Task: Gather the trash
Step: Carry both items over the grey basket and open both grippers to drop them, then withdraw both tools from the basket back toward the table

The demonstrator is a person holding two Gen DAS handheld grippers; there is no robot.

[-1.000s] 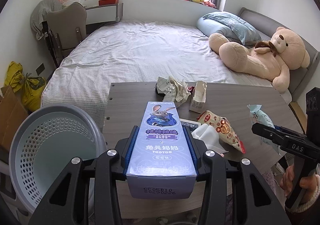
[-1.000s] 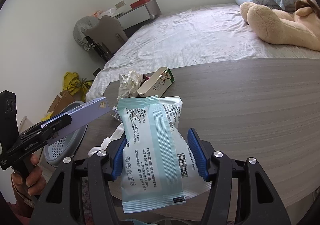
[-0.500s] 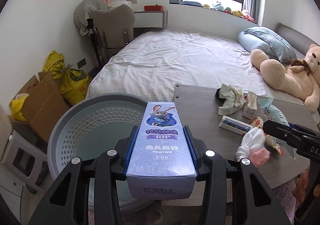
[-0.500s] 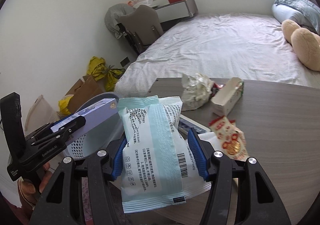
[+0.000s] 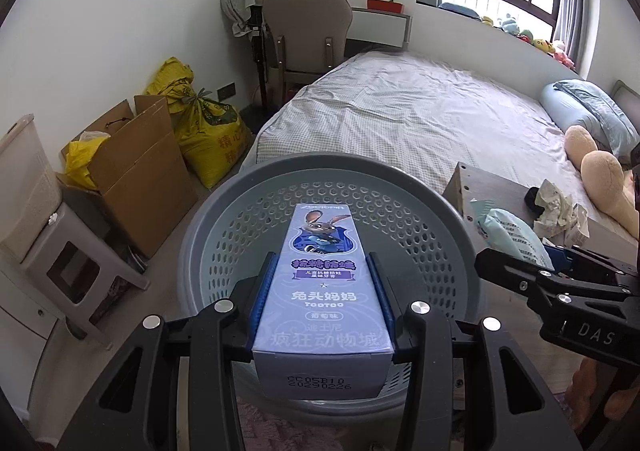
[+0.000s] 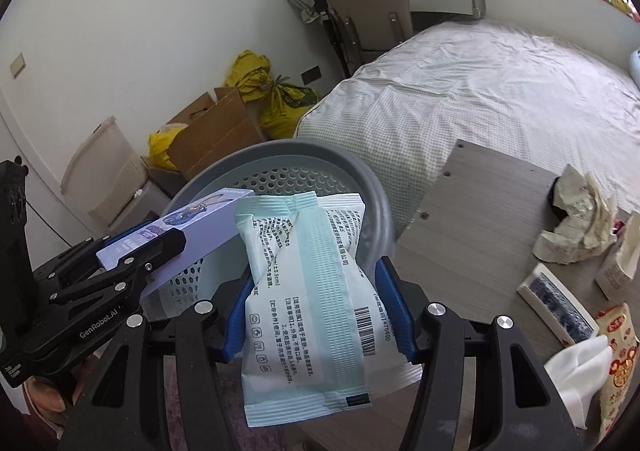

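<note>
Nearest in the left wrist view, the left gripper point(image 5: 322, 303) has its blue-padded fingers point(image 5: 262, 297) pressed on the long sides of a purple toothpaste box point(image 5: 322, 291), which lies lengthwise between them with its printed face up. Directly beneath and ahead of that box is the grey perforated laundry basket point(image 5: 448, 219), its open mouth under the box's far end.

The right gripper point(image 6: 320, 309) holds a pale green wipes packet point(image 6: 308, 291), fingers point(image 6: 394, 307) squeezing it at the waist so both ends stick out, near and far. The packet's far end reaches over the basket's rim. Left of these fingers, the left gripper and its box come in at a slant over the same basket.

Right of the right fingers lies the grey wood tabletop point(image 6: 480, 219), with more trash on it: a white tissue point(image 6: 576, 375) and a red-and-yellow snack wrapper point(image 6: 618, 355) nearest, a flat blue-and-white box point(image 6: 554, 301) beyond them, then crumpled paper point(image 6: 580, 223) and a small carton point(image 6: 622, 259).

Past the basket stand a cardboard box point(image 5: 132, 163) and yellow sacks point(image 5: 204, 123) by the wall, and the bed point(image 5: 420, 111) farther off.
</note>
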